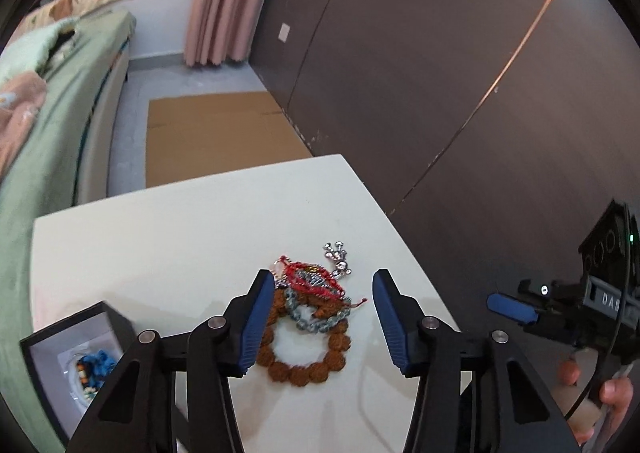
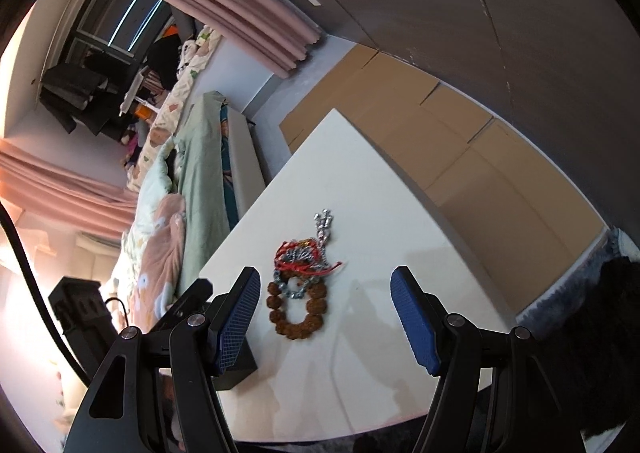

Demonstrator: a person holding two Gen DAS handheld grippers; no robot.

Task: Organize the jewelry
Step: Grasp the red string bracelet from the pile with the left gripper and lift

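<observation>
Jewelry (image 1: pixel 310 317) lies heaped on my white bench (image 1: pixel 160 253), lower centre of the frame: a brown bead bracelet (image 1: pixel 304 361), a grey beaded loop (image 1: pixel 320 323), red cord (image 1: pixel 316 283) and a silver charm cluster (image 1: pixel 336 255). I judge it light, limp and prone to tangle; the stiff brown beads look like the safest hold. The heap's long axis runs from near me away up the frame, charms farthest. My left jaws (image 1: pixel 324 319) straddle it half open, gripping nothing; my right jaws (image 2: pixel 326 317) stand wide and empty. A black box (image 1: pixel 76 361) sits lower left.
</observation>
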